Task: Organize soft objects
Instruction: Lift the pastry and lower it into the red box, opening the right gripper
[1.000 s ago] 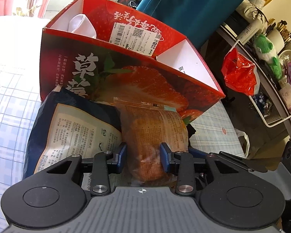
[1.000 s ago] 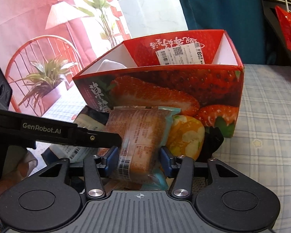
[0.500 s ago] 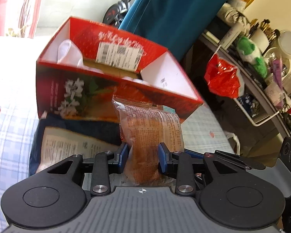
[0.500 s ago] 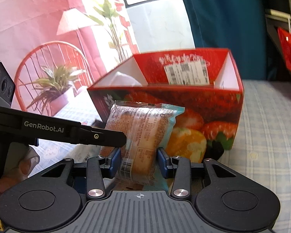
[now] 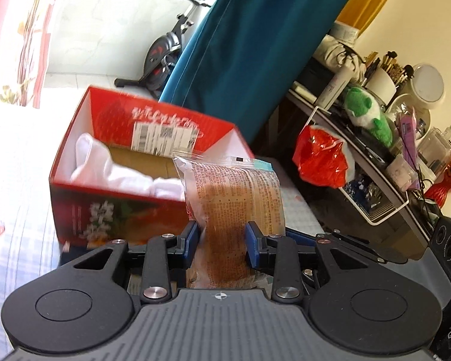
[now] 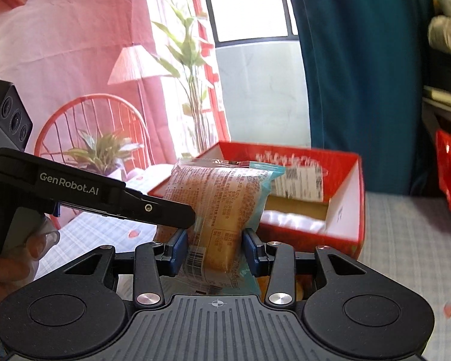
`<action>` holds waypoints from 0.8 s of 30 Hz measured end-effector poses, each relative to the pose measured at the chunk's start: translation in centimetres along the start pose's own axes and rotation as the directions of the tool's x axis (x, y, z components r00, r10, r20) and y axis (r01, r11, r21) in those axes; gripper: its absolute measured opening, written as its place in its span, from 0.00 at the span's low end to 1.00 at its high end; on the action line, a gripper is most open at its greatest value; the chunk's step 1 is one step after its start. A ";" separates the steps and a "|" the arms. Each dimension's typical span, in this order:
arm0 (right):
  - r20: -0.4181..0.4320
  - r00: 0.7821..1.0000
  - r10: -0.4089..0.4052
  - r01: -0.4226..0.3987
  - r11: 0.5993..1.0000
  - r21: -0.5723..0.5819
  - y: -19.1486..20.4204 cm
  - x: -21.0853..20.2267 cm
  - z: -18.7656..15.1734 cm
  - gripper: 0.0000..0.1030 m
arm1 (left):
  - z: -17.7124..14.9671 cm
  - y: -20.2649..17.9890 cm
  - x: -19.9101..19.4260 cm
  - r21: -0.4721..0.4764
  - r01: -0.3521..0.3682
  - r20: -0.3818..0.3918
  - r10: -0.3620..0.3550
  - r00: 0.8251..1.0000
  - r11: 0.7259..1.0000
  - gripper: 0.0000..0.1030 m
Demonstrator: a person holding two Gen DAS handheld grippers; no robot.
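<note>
Both grippers grip one clear-wrapped bread packet. In the left wrist view my left gripper is shut on the packet, held upright above the bed. In the right wrist view my right gripper is shut on the same packet; the left gripper's body sits at its left. The red strawberry box stands open just beyond, with white cloth inside; it also shows in the right wrist view.
A checked bedsheet lies under everything. A dark blue packet lies below the left gripper. A cluttered shelf with a red bag and green plush stands at the right. A teal curtain hangs behind.
Both grippers have lifted the bread packet up off the bed, above the box's front wall. The box interior and white cloth now show.
</note>
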State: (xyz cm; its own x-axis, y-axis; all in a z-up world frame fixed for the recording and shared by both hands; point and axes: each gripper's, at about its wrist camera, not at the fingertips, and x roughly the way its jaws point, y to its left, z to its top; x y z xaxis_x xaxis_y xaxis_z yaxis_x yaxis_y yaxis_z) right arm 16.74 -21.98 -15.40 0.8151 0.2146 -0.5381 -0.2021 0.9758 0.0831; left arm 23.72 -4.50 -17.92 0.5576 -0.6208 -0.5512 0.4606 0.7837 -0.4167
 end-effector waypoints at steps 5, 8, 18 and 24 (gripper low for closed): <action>0.021 1.000 -0.013 0.014 0.999 -0.030 -0.7 0.0 1.6 0.36 | 1.8 -0.8 0.4 0.034 -0.004 0.012 0.003 1.000 0.999 0.34; 0.033 0.999 -0.018 0.019 0.999 -0.041 -1.3 0.5 2.6 0.36 | 3.0 -1.0 0.8 0.054 -0.009 0.022 0.007 1.000 0.998 0.34; 0.032 0.998 -0.057 0.060 0.995 -0.074 -4.5 5.5 5.5 0.37 | 7.5 -0.3 5.5 0.098 -0.036 0.019 0.034 0.999 0.995 0.39; -0.023 0.997 -0.080 0.078 0.992 -0.095 -7.5 10.0 6.2 0.36 | 9.3 1.1 10.0 0.138 -0.040 -0.039 0.046 0.998 0.990 0.42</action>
State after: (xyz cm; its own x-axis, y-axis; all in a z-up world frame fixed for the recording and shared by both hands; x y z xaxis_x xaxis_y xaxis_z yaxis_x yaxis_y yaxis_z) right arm 29.75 -26.86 -16.19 0.8158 0.1347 -0.5625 -0.1889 0.9812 -0.0390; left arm 36.24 -10.05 -17.21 0.5507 -0.5828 -0.5976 0.5286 0.7975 -0.2908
